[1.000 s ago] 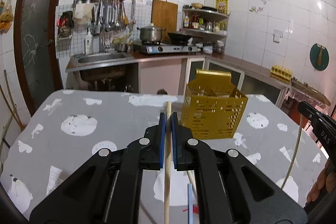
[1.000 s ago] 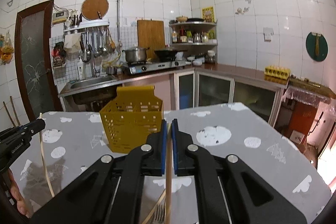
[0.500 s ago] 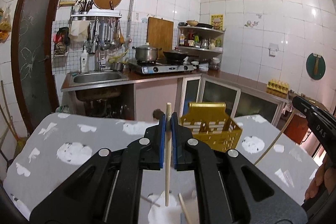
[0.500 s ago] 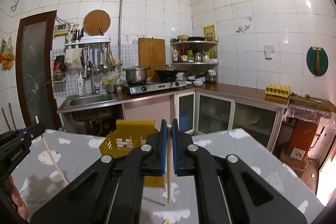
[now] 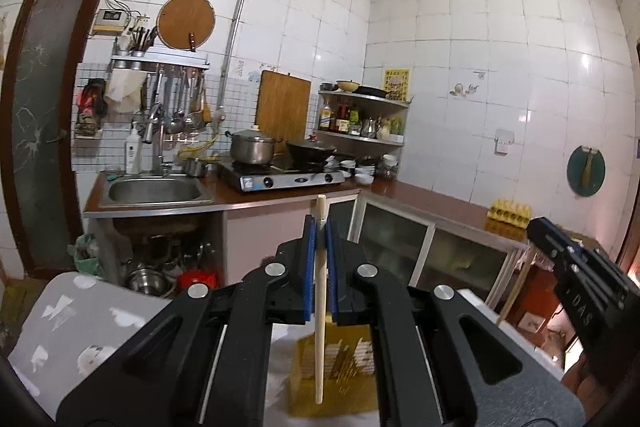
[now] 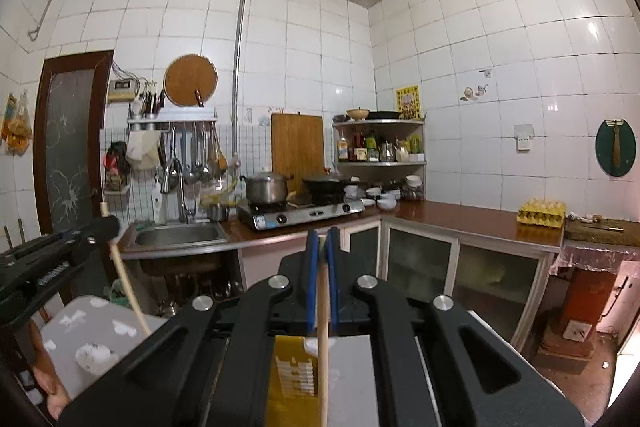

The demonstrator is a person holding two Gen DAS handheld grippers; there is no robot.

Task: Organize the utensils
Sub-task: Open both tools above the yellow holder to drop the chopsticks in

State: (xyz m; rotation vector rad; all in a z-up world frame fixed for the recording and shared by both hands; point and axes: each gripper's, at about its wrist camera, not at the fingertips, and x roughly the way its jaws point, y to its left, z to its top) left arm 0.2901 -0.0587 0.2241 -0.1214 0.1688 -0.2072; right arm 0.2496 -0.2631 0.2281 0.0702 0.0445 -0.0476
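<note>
My left gripper (image 5: 319, 227) is shut on a pale wooden chopstick (image 5: 319, 311) that hangs down between its blue pads, its lower tip over the yellow perforated utensil basket (image 5: 338, 375). My right gripper (image 6: 321, 239) is shut on a second wooden chopstick (image 6: 323, 359), which hangs down beside the same basket (image 6: 290, 379). Both grippers are raised high above the table. In the right wrist view, the left gripper (image 6: 100, 227) shows at the left with its chopstick (image 6: 126, 279). In the left wrist view, the right gripper (image 5: 540, 227) shows at the right with its chopstick (image 5: 514, 287).
The grey patterned tablecloth (image 5: 76, 323) covers the table below. Behind it are a sink (image 5: 154, 191), a gas stove with pot and wok (image 5: 280, 175), counter cabinets (image 6: 460, 267) and an egg tray (image 6: 542, 211). A door (image 5: 40, 123) is at left.
Both grippers have risen well above the table with their chopsticks and tilted up. The basket has dropped to the bottom of both views, now under the chopstick tips.
</note>
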